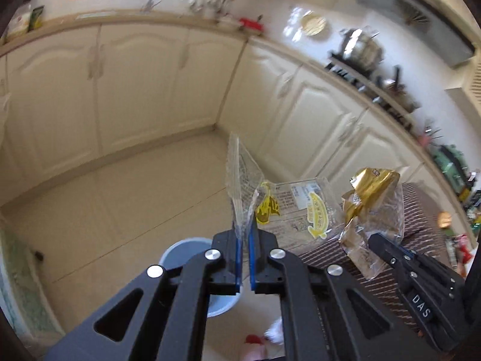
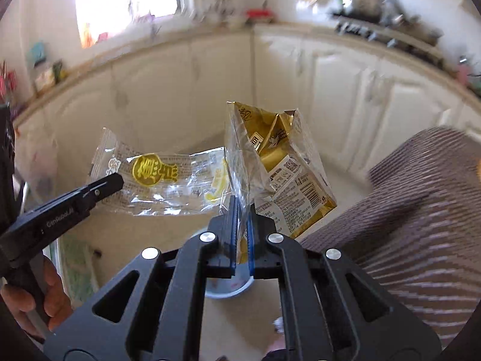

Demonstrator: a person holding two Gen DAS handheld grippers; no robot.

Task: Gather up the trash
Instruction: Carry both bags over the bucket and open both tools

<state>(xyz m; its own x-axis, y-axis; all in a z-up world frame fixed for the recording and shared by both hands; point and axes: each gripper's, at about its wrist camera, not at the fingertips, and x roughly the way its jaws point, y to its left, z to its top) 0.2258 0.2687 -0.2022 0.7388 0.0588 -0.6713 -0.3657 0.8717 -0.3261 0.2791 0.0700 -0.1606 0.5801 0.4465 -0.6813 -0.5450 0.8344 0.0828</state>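
Left tool (image 1: 245, 234) pinches a clear yellow-printed plastic wrapper (image 1: 270, 204); right tool (image 2: 243, 219) pinches a crumpled gold foil packet (image 2: 279, 156). Both hang above the pale round bin (image 1: 177, 252) on the floor; carrying step, next comes releasing over it

A: What sort of room is it?
B: A kitchen. Cream cabinet doors (image 1: 144, 90) with arched panels run under a countertop (image 1: 120, 19) and meet at a corner.
A: And the floor?
B: Pale beige tiles (image 1: 114, 204), with a patterned mat (image 1: 21, 285) along the left edge.
A: Any light?
B: A bright window (image 2: 126, 0) above the counter, washed out. A range hood (image 1: 421, 27) hangs at the right, and striped brown fabric (image 2: 421, 225) covers something low.
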